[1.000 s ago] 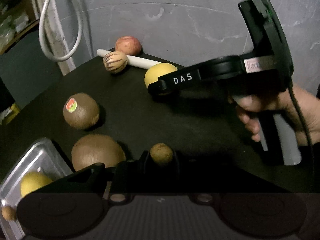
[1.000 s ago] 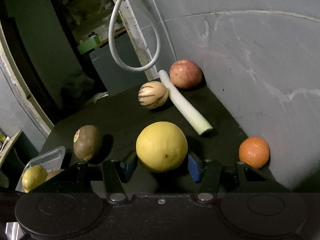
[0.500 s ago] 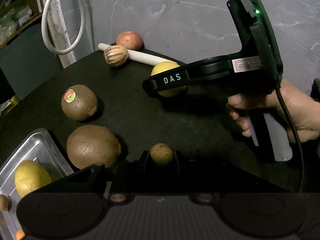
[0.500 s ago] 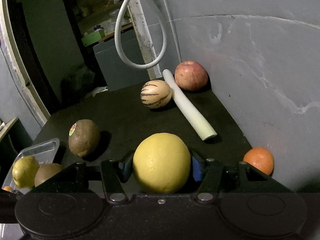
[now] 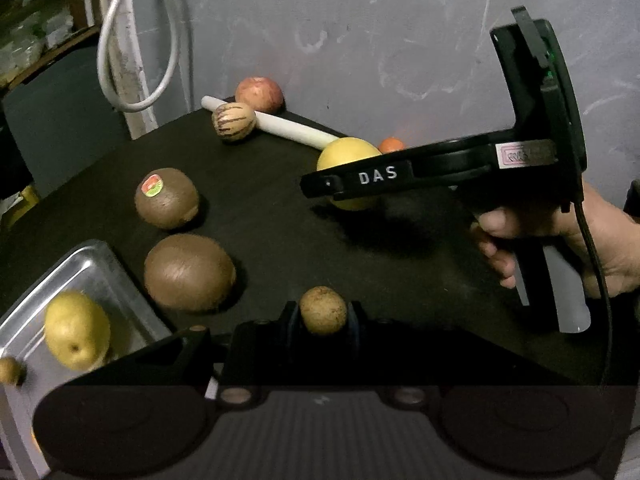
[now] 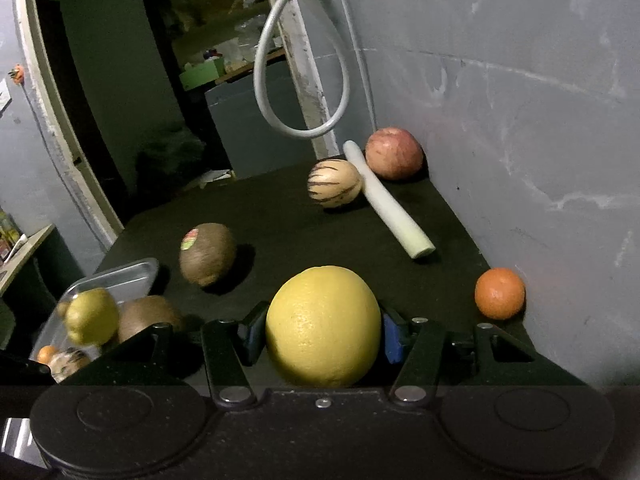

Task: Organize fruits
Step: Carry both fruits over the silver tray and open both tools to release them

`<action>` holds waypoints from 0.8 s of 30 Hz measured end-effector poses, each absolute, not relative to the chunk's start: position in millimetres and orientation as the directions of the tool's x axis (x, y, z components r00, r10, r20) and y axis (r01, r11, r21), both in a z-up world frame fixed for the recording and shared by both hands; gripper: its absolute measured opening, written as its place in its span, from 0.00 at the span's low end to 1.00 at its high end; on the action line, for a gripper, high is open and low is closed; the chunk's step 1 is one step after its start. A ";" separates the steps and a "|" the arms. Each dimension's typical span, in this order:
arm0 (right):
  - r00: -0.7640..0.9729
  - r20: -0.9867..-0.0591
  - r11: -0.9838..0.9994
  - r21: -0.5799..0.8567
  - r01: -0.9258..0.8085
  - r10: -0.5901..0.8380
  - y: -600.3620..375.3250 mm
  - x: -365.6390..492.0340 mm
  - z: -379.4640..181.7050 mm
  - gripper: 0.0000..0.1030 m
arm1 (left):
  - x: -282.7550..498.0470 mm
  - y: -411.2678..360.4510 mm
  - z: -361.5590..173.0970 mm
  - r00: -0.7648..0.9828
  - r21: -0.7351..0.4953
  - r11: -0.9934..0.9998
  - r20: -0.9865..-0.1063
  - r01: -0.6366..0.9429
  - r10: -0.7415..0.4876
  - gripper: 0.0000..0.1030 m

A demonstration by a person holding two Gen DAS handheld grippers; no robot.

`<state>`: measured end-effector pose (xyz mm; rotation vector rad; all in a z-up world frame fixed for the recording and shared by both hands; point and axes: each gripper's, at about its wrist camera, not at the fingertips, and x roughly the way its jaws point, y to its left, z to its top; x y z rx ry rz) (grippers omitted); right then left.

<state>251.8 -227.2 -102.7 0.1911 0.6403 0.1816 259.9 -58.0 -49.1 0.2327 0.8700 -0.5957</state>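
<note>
Fingers of the left gripper (image 5: 323, 314) are squeezed on a small round brown fruit (image 5: 322, 309), holding it just above the black table top (image 5: 280, 216). Close by on the left sits a shiny metal tray (image 5: 100, 264) with a yellow pear-like fruit (image 5: 77, 335) inside it and a tiny brown fruit (image 5: 9, 370) at its near edge. Just beside the tray lies a big brown kiwi (image 5: 189, 272), and a little farther back sits a second brown kiwi with a red and green sticker (image 5: 166, 197). In the right wrist view, the right gripper (image 6: 322, 330) is clamped on a big round yellow citrus fruit (image 6: 323, 325), with its blue pads (image 6: 391, 340) pressed on both sides. The left wrist view shows that same black gripper with white letters DAS, held by a bare hand (image 5: 560, 236). To the right, near the grey wall (image 6: 520, 120), rests a small orange mandarin (image 6: 499, 293). Farther back lies a long pale green-white stalk (image 6: 387, 199), with a cream ball-shaped fruit with dark stripes (image 6: 334, 183) touching its left side. A red apple (image 6: 393, 153) sits behind the stalk in the far corner. A white looped hose (image 6: 300, 80) hangs past the table's end.
</note>
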 end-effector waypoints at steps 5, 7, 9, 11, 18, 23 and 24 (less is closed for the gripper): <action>0.772 -0.587 0.965 0.222 -0.137 0.244 -208.4 226.4 -90.8 0.56 | 235.1 -30.3 -37.9 0.524 -0.080 0.856 -0.760 0.511 -0.384 0.27; 0.763 -0.592 0.963 0.223 -0.154 0.259 -196.9 217.4 -88.7 0.56 | 226.5 -16.3 -33.7 0.536 -0.092 0.878 -0.760 0.470 -0.367 0.27; 0.755 -0.595 0.959 0.227 -0.170 0.275 -184.9 209.0 -86.4 0.56 | 219.1 -0.1 -30.0 0.551 -0.102 0.900 -0.760 0.423 -0.345 0.27; 0.746 -0.596 0.953 0.236 -0.192 0.298 -171.2 200.4 -83.8 0.56 | 210.6 17.6 -26.1 0.569 -0.112 0.921 -0.756 0.374 -0.323 0.27; 0.705 -0.606 0.930 0.240 -0.279 0.368 -117.2 172.0 -78.9 0.56 | 194.4 83.2 -24.5 0.611 -0.126 0.973 -0.761 0.194 -0.220 0.27; 0.672 -0.632 0.919 0.205 -0.336 0.386 -83.9 158.8 -80.6 0.56 | 197.3 123.9 -36.6 0.606 -0.150 0.985 -0.777 0.083 -0.170 0.27; 0.667 -0.638 0.919 0.197 -0.342 0.385 -78.3 156.3 -81.2 0.56 | 197.8 128.7 -38.5 0.604 -0.150 0.986 -0.780 0.075 -0.165 0.27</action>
